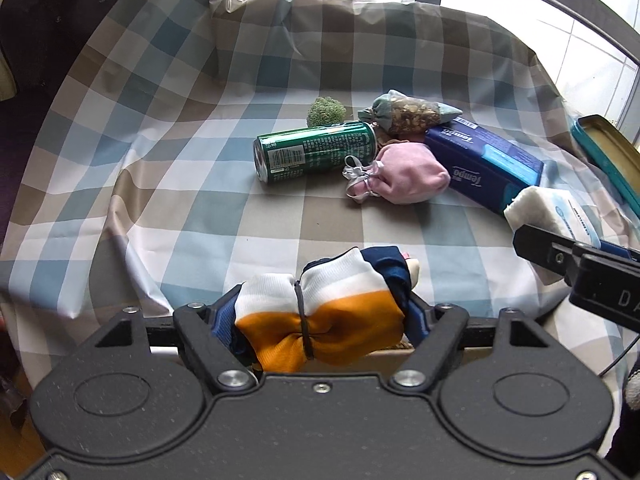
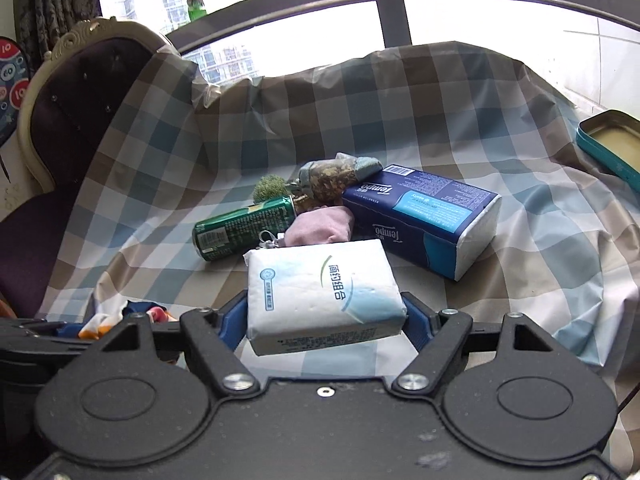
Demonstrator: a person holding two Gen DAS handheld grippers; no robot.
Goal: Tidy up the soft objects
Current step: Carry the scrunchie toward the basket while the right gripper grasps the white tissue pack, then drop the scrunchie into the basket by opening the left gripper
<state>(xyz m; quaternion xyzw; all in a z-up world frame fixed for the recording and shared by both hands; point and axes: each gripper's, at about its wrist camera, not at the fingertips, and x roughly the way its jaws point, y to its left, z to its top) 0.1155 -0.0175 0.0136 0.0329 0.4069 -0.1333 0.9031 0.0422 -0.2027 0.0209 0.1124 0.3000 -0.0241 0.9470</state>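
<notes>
My left gripper (image 1: 320, 312) is shut on a rolled cloth bundle (image 1: 324, 320), orange, white and navy, tied with a dark band and lifted above the checked tablecloth (image 1: 180, 168). My right gripper (image 2: 324, 320) is shut on a white and light-blue tissue pack (image 2: 320, 292), also raised off the cloth. That pack (image 1: 556, 208) and the right gripper's finger (image 1: 552, 254) show at the right edge of the left wrist view. Further back lie a pink drawstring pouch (image 1: 404, 176), a grey-green pouch of dried bits (image 1: 412, 112) and a dark blue tissue pack (image 1: 484, 164).
A green can (image 1: 316, 152) lies on its side beside a small green moss ball (image 1: 326, 111). An open teal tin (image 2: 612, 146) sits at the far right. A dark padded chair (image 2: 68, 112) stands at the left. Windows run behind the table.
</notes>
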